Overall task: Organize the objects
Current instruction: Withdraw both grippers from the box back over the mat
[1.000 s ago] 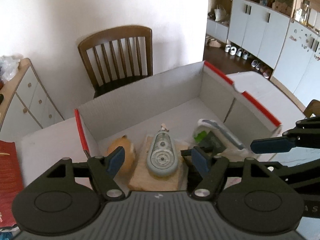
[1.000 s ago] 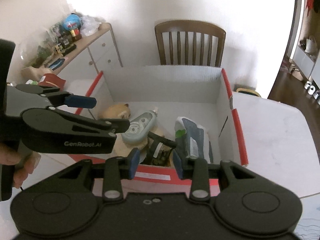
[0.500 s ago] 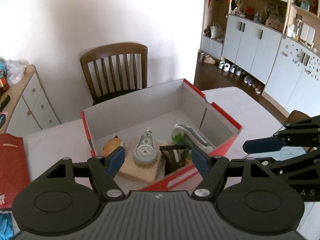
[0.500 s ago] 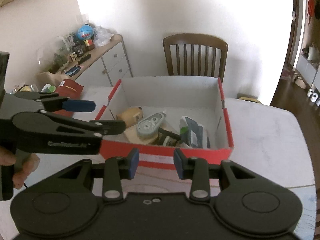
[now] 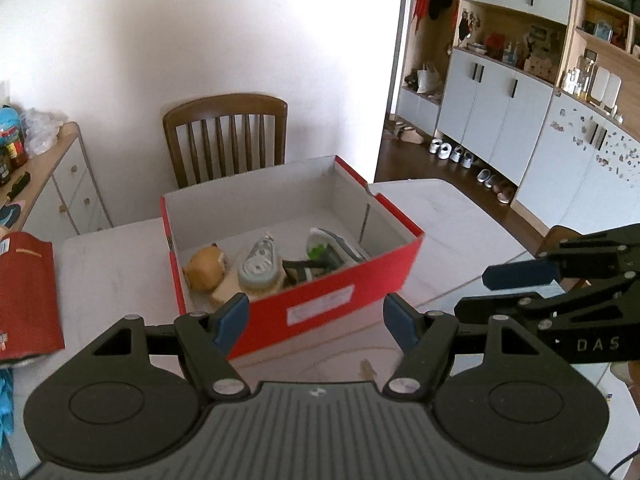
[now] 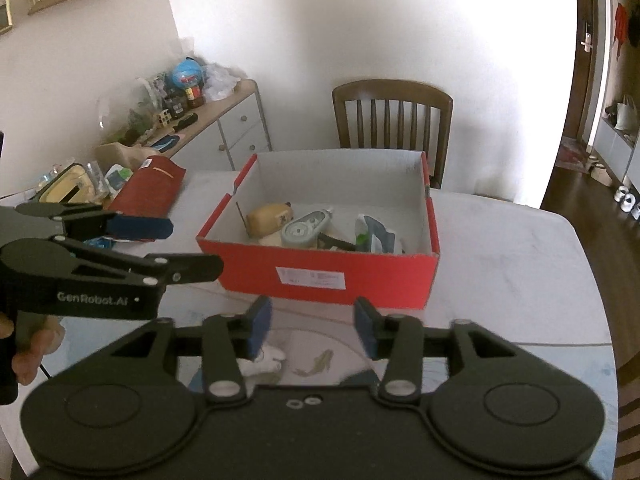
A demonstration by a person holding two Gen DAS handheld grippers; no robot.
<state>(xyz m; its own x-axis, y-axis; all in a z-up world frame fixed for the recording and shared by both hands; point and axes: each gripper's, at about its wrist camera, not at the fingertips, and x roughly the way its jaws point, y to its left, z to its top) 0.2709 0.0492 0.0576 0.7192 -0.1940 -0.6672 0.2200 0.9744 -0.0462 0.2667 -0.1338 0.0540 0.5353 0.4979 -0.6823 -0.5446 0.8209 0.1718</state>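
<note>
A red cardboard box (image 5: pixel 332 304) (image 6: pixel 320 276) stands on the white table. Inside lie a tan plush toy (image 5: pixel 206 268) (image 6: pixel 270 216), a grey correction-tape dispenser (image 5: pixel 258 266) (image 6: pixel 306 230) on a wooden block, a dark packet (image 5: pixel 300 270) and a grey-green pouch (image 5: pixel 332 250) (image 6: pixel 374 234). My left gripper (image 5: pixel 316 320) is open and empty, in front of the box's near wall. My right gripper (image 6: pixel 314 326) is open and empty, also short of the box. Each gripper shows in the other's view: the right one (image 5: pixel 516 280), the left one (image 6: pixel 160 244).
A wooden chair (image 5: pixel 228 136) (image 6: pixel 394 120) stands behind the table. A red bag (image 5: pixel 24 292) (image 6: pixel 150 188) lies at the table's left. A cluttered sideboard (image 6: pixel 192 128) stands left, white cabinets (image 5: pixel 520 120) right. A white crumpled scrap (image 6: pixel 264 360) lies near my right fingers.
Both grippers have pulled back and up from over the box, so the box now looks smaller and farther. The objects inside have not moved. Both stay open.
</note>
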